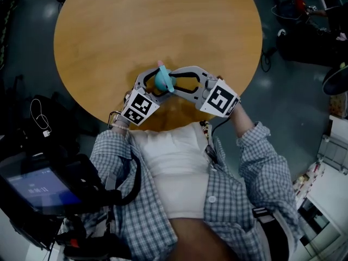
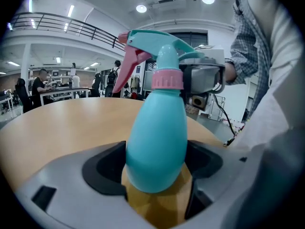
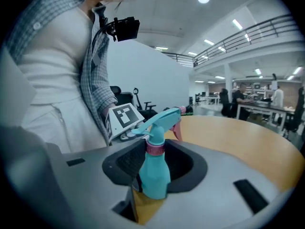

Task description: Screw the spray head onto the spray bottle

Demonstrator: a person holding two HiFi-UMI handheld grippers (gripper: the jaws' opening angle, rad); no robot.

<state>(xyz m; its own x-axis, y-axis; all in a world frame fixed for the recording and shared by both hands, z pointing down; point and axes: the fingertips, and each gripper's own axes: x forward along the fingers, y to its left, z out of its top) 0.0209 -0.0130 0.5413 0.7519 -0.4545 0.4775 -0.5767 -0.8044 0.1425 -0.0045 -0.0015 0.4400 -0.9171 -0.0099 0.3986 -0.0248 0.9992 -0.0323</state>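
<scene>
One rnd wood tbl [image 1: 109,26] below spray bottle [image 1: 162,80]

Spray bottle [image 2: 157,142] and spray head [image 2: 159,44] smooth plastic; table [image 1: 163,26] matt wood

Turquoise spray bottle [image 2: 157,147], with pink collar [image 2: 167,80] and pink trigger [image 2: 129,66] — above a honey-tan wooden table [image 1: 163,26]. Marker cube [image 1: 220,99]: black-and-white squares. Shirt [image 1: 261,173] — blue-and-white check.
</scene>
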